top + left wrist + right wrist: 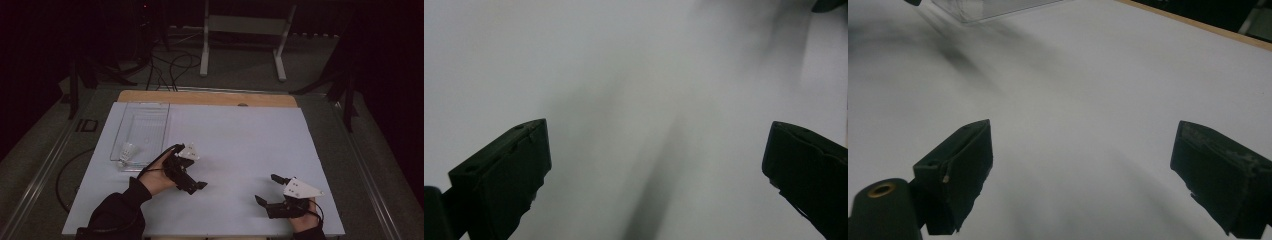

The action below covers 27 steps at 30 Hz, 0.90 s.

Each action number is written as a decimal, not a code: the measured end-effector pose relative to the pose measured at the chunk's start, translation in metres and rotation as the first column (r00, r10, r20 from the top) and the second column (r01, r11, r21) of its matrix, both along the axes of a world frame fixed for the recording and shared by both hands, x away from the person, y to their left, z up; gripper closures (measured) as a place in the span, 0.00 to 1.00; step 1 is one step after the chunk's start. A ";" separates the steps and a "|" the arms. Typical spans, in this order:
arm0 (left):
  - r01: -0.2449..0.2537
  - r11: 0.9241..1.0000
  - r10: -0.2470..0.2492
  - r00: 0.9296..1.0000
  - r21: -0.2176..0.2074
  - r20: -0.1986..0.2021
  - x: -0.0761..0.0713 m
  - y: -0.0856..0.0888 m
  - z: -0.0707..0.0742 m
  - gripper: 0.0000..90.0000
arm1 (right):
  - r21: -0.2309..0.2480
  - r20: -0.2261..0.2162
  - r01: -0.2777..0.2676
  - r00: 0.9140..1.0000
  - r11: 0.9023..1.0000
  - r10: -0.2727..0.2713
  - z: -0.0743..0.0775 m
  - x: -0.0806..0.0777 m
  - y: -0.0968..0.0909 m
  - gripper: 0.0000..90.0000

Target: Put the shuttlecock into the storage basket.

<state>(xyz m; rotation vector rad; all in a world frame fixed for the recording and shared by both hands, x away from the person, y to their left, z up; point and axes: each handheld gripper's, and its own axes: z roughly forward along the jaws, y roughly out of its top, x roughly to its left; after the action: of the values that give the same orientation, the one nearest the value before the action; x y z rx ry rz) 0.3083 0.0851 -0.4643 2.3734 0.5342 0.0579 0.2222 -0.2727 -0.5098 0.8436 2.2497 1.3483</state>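
A clear plastic tray (146, 119) lies on the white table top (240, 135) at the back left. A small white thing that looks like a shuttlecock (128, 152) rests at the tray's near end. My left gripper (194, 175) hovers just right of the tray's near corner, and its own view shows the left gripper (656, 165) open over bare white surface. My right gripper (265, 188) sits near the front right edge, pointing left, and the right gripper (1083, 170) is open with nothing between its jaws. A corner of the tray (993, 7) appears far off in the right gripper view.
The table's wooden back edge (207, 97) runs behind the white sheet. On the floor beyond stand a white frame (245, 30) and loose cables (170, 65). Bare white surface lies between the two grippers.
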 end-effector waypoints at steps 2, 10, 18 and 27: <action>0.003 1.000 -0.004 1.000 -0.009 -0.007 -0.002 0.005 -0.004 0.00 | 0.000 -0.001 0.000 1.000 1.000 0.000 0.000 0.000 0.000 0.11; -0.004 1.000 0.004 1.000 0.010 0.006 -0.011 0.017 -0.013 0.00 | -0.002 -0.001 -0.002 1.000 1.000 0.002 0.000 0.000 0.001 0.11; 0.001 0.999 0.000 1.000 0.036 -0.026 -0.018 0.025 -0.020 0.00 | -0.003 -0.005 -0.002 1.000 1.000 0.002 -0.001 0.000 0.001 0.11; -0.005 0.999 0.007 0.999 0.037 -0.038 -0.030 0.037 -0.027 0.00 | -0.003 -0.008 -0.004 1.000 1.000 0.004 -0.001 0.000 0.001 0.11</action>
<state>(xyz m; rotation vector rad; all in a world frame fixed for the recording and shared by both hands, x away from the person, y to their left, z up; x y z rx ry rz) 0.2788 0.1223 -0.4909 2.4136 0.5630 0.0255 0.2224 -0.2716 -0.5105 0.8453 2.2597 1.3452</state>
